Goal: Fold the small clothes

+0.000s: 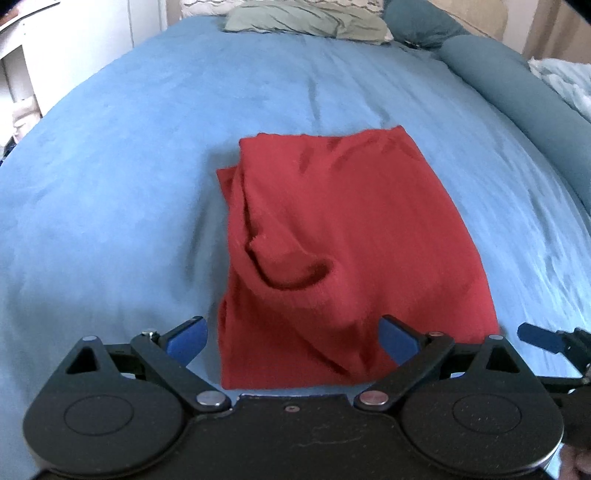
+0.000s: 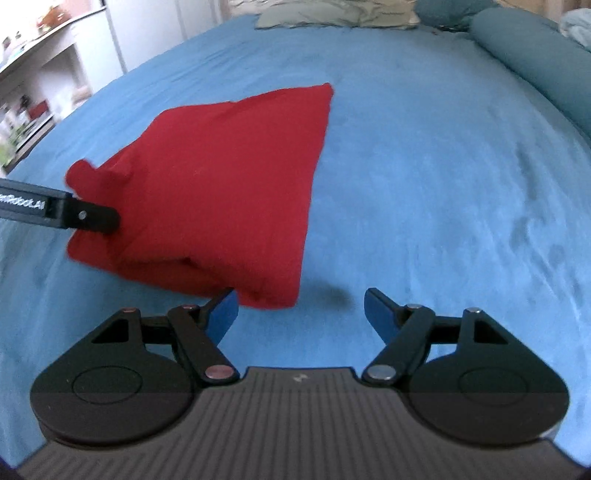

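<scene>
The red knit garment (image 1: 343,251) lies folded into a rough oblong on the blue suede-like bedspread (image 1: 110,192), filling the middle of the left wrist view and stretching from the gripper toward 12 o'clock. Its far edge is fairly square, but the left side is lumpy: a curled opening, perhaps a neck or cuff, puckers at about 9 o'clock of the cloth's centre, and a flap of a lower layer pokes out at 10 o'clock. In the right wrist view the same garment (image 2: 221,184) sits toward 10 o'clock, its near corner just beside the left blue pad.

The left gripper (image 1: 293,338) hangs over the near edge of the cloth with its jaws spread wide — the fabric shows between the blue pads, yet neither pad presses on it, so it holds nothing. The right gripper (image 2: 300,312) also stands wide open, over bare bedspread, and grips nothing; one of its fingers pokes in at 3 o'clock of the left view.

By my reading the folding is mostly done: the garment is compact and released by both hands. What seems left is tidying — tucking the stray flap, flattening the pucker.

Farther out, a grey-green pillow (image 1: 306,18) lies at 12 o'clock, a teal bolster (image 1: 517,96) at 2 o'clock, and white shelving (image 2: 55,74) at 10 o'clock.
</scene>
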The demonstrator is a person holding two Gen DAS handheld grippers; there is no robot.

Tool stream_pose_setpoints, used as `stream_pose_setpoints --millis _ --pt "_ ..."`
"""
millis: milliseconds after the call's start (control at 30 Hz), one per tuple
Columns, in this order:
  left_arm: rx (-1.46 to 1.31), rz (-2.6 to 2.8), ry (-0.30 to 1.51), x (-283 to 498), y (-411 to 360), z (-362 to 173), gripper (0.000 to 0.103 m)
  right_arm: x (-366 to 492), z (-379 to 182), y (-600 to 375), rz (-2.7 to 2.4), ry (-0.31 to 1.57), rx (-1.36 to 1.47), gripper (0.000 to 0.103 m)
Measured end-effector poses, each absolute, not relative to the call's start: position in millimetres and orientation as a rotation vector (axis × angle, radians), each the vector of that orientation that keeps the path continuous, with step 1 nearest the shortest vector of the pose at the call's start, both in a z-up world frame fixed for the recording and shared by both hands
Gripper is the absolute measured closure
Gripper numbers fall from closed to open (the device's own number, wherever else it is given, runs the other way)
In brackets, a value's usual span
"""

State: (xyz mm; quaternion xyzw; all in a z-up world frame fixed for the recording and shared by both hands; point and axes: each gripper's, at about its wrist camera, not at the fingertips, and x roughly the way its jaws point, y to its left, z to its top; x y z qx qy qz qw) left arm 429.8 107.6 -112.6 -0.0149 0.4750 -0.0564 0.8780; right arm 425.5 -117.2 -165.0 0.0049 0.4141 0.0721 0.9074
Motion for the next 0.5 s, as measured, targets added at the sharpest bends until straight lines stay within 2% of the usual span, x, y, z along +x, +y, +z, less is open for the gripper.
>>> stream_pose_setpoints --millis 233,500 --pt "-0.045 -0.013 0.982 439.2 128.4 -115.8 0.003 433.0 -174.0 -120.3 0.099 0.843 -0.106 0.017" --pt "-0.049 0.033 1.054 417.2 164.2 -157.4 0.002 435.5 -181.4 -148.4 0.085 0.883 -0.024 0.017"
